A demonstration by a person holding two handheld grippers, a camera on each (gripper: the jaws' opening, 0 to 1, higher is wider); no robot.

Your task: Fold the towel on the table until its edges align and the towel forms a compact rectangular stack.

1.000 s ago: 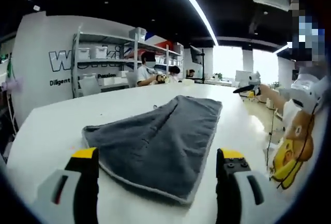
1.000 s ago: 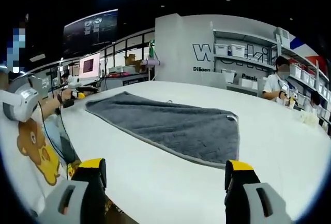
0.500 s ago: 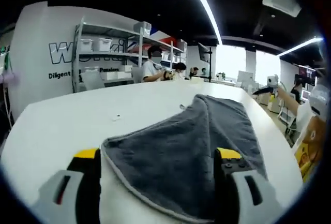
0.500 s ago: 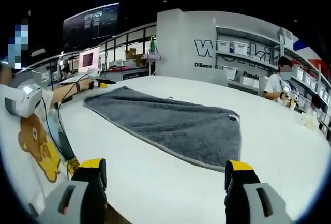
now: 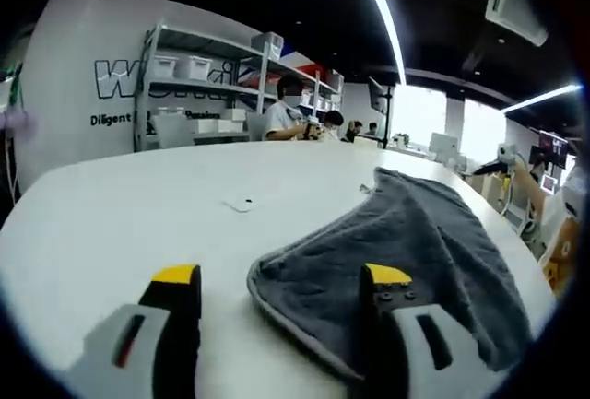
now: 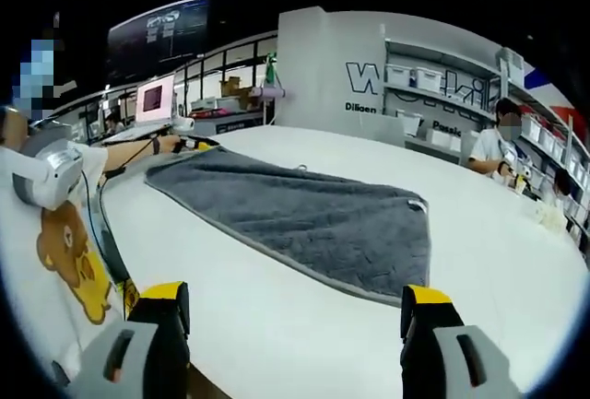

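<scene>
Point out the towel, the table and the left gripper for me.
towel (image 6: pixel 313 219): right gripper view, middle of the grey cloth.
table (image 5: pixel 111 219): left gripper view, bare white top left of the towel.
left gripper (image 5: pixel 281 288): left gripper view, midway between its yellow-tipped jaws.

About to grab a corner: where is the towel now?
The grey towel lies flat on the white table, ahead of the right tool; its near corner sits between the left tool's jaws.
</scene>
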